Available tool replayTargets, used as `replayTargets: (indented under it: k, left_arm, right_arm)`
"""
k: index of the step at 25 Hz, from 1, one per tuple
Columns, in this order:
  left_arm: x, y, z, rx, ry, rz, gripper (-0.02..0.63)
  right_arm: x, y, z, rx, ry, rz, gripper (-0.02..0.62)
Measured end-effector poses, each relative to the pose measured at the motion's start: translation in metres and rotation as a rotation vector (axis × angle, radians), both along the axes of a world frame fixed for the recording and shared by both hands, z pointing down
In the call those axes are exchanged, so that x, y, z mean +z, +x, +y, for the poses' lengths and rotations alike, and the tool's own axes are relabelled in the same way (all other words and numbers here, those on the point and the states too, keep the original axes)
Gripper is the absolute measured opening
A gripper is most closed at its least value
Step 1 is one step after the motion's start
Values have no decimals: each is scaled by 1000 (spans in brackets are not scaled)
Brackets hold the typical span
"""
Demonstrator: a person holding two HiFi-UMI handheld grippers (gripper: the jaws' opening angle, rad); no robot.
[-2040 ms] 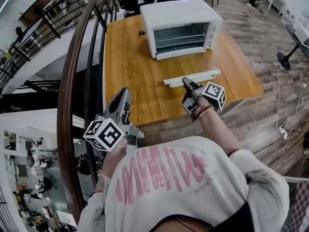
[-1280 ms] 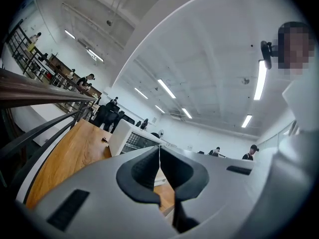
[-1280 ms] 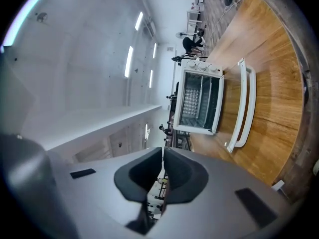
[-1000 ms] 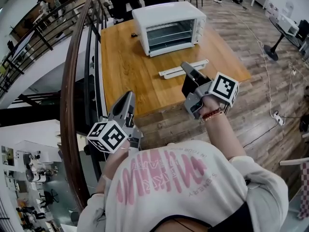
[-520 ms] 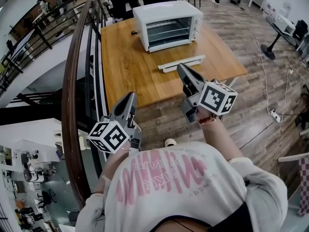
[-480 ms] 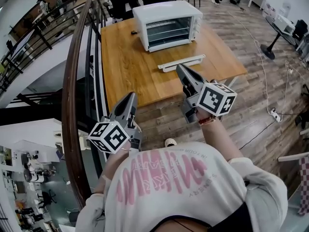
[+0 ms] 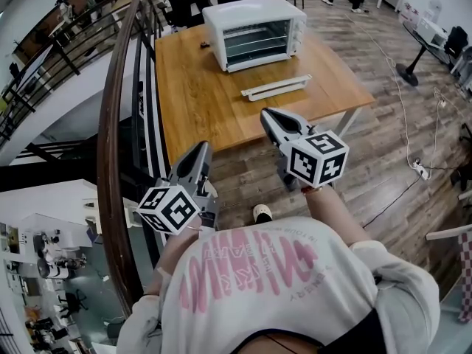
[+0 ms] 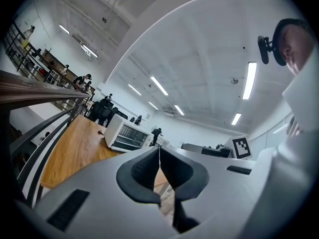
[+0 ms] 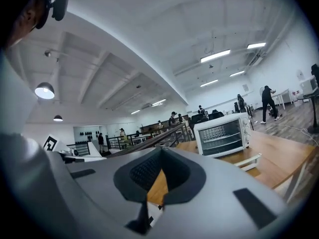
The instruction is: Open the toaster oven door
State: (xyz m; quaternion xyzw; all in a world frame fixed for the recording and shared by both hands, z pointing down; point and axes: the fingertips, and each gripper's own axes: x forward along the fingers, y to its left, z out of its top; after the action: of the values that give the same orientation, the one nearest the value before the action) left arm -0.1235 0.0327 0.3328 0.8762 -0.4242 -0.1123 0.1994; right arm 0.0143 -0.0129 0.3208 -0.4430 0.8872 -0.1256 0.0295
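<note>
Toaster oven [image 7: 254,22] is sitting toward the far end of the wooden worktop [image 7: 199,102], its glass front facing the person. The door seems to be standing upright against the front, with racks showing behind the glass. It is not lying folded down, so it looks shut as far as these views are telling. No handle is making itself out on the door at this range.

A white bar [image 7: 276,88] is lying on the worktop in front of the oven, apart from it.

Left claw [image 7: 200,147] and right claw [image 7: 269,116] are both hanging short of the worktop's near edge, over the plank floor [image 7: 383,146] beside the railing [image 7: 110,139], well apart from the oven. Both are pointing roughly level toward it. Each claw's tips are meeting, with nothing between them.

Judging the opening itself:
- A claw will be needing its jaws parted before it reaches the door's top edge.
- The pull should be arcing outward and down about the bottom hinge, not straight back.
- The oven looks light on smooth wood, so the other claw bracing the body could be keeping it from sliding.
- The white bar may be lying where the door comes down, so that is worth watching.
</note>
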Motion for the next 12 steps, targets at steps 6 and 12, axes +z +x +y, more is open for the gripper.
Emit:
replayTargets:
  k: [6,12]
  left_arm:
    - [1,-1,14,13,2,-3,21]
    - [1,-7,30,7,4,-6,21]
  right_arm:
    - [5,-6,13,0,-22,-6,6]
    - [11,-7,28,15,-42,-11,6]
